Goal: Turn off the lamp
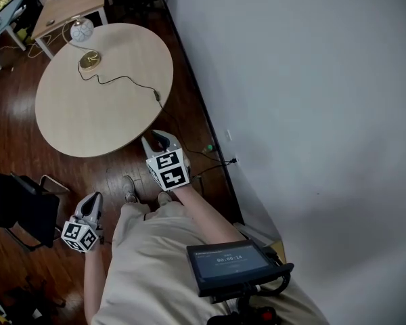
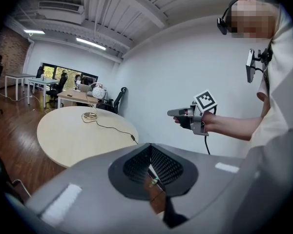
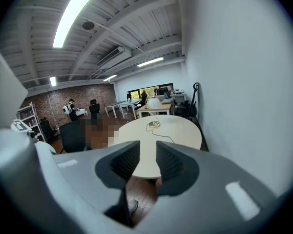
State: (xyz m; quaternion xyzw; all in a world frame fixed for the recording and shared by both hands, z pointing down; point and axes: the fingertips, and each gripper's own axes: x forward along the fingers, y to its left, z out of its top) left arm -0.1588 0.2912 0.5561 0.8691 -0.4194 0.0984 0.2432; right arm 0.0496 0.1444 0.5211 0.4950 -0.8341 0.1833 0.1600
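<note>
Head view: a person stands just short of a round table (image 1: 108,114), a gripper in each hand. Left gripper (image 1: 89,202) hangs beside the thigh, jaws pressed together on nothing. Right gripper (image 1: 161,141) points toward the table, jaws parted and empty. The lamp (image 1: 82,30) stands at the table's far edge, its cord (image 1: 115,80) trailing across the top.
</note>
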